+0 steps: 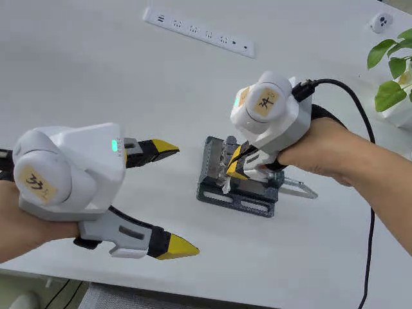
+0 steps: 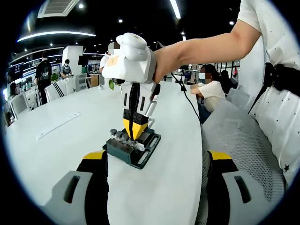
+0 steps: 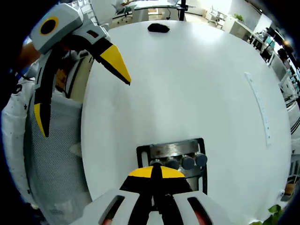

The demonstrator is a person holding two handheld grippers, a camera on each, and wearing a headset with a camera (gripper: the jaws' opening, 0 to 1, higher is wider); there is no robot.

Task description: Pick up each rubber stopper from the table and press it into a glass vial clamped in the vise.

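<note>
vials: short row of glass vials (image 3: 187, 162) standing upright in the vise; exact count hard to tell
stoppers: round grey stoppers (image 2: 119, 135) sit on the vial tops that show beside the yellow tips
vise: dark grey vise (image 1: 222, 193), centre of the head view, flat on the white table (image 1: 96, 71), handle sticking out to its right
right gripper: right gripper (image 1: 237, 166) points straight down onto the vial row, yellow tips at one end of it; touching or just above, can't tell
right jaws: closed up, tips meeting in the right gripper view; can't tell whether a stopper is pinched between them
left gripper: left gripper (image 1: 172, 197), lower left of the head view, at the near table edge, well apart from the vise and aimed toward it
left jaws: spread wide, nothing between
cable: black cable (image 1: 367, 148) runs from the right gripper over the person's forearm to the lower right
power strip: white power strip (image 1: 198, 31), top centre, lying on the table
plant: green leaves (image 1: 391, 61), upper right edge
background: people seated at the far side of the table, left gripper view
</note>
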